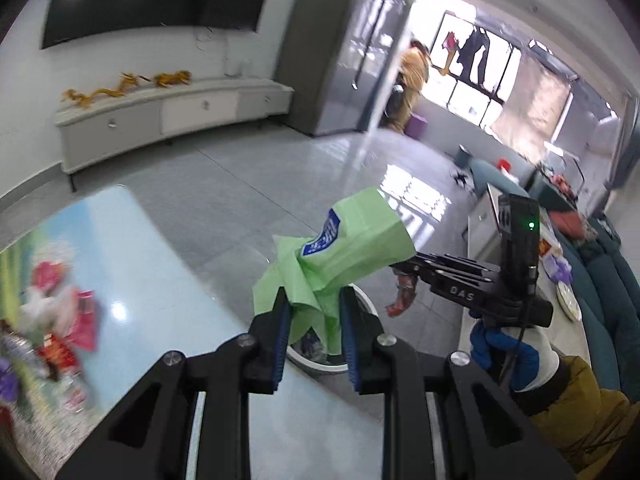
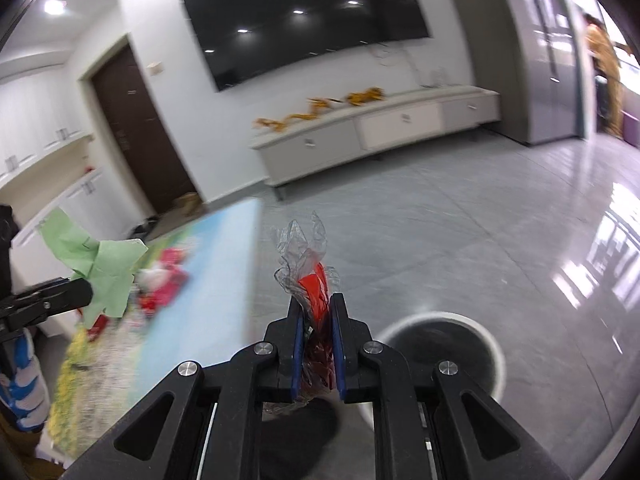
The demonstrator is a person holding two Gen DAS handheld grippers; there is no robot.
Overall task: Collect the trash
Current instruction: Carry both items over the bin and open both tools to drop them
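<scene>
Two pieces of trash are held clear of the table, so the step in hand is judged to be the carry to the bin, with the drop still to be made. The left gripper (image 1: 312,320) is pressed together on a green paper wrapper (image 1: 340,256) that bears a blue label; the crumpled lower part is pinched between the blue pads while the rest stands up above them. The right gripper (image 2: 315,332) is closed on a red and clear plastic wrapper (image 2: 310,276), whose transparent end sticks up past the fingertips. A round white-rimmed trash bin (image 1: 320,360) stands on the grey tiled floor beside the table (image 1: 168,280). In the left wrist view it is seen directly behind and below the green wrapper, so that piece is judged to be over or very near the opening. In the right wrist view the bin (image 2: 440,316) lies below and to the right of the fingers, not yet under the red wrapper. Inside the bin some dark and pale scraps can be made out, but what they are cannot be told. More litter (image 1: 60,320), red, pink and white, is left lying on the printed tabletop, blurred. The next move is judged to call for each wrapper to be centred over the opening before the jaws are spread, the light paper being likely to drift if released off-centre.
</scene>
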